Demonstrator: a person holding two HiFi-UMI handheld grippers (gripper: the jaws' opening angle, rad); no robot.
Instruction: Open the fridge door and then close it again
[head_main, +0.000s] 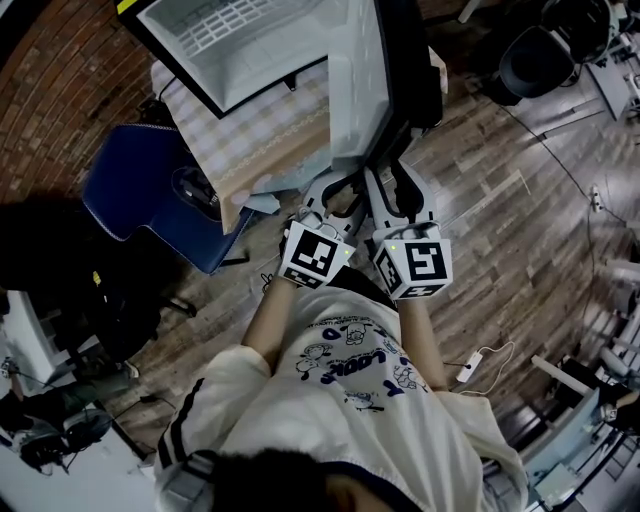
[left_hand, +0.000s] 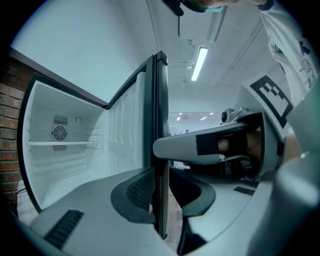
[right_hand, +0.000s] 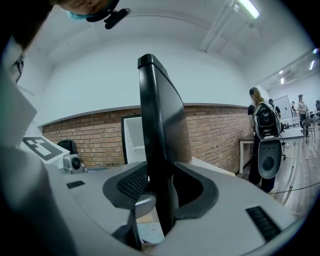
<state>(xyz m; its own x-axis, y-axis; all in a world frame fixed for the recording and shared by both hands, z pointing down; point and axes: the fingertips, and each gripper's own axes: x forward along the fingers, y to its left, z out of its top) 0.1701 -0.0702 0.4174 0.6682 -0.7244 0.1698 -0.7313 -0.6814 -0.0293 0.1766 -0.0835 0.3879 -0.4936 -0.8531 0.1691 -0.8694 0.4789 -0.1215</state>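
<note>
The small fridge (head_main: 240, 40) stands open on a cloth-covered table, its white inside (left_hand: 65, 150) and shelf showing. Its dark door (head_main: 378, 80) swings out toward me, edge-on. Both grippers meet at the door's free edge. My left gripper (head_main: 338, 188) has the thin edge of the door (left_hand: 161, 125) between its pads (left_hand: 142, 192) and is shut on it. My right gripper (head_main: 395, 182) straddles the thicker part of the door (right_hand: 160, 120), which fills the gap between its wide-set jaws; both pads (right_hand: 135, 185) lie against it. One finger of the right gripper (left_hand: 210, 145) shows in the left gripper view.
A blue chair (head_main: 140, 190) stands left of the table (head_main: 250, 130). A brick wall (right_hand: 215, 135) runs behind the fridge. A person (right_hand: 262, 145) stands at the far right. A black chair (head_main: 535, 55) and a white adapter with cable (head_main: 470, 368) are on the wooden floor.
</note>
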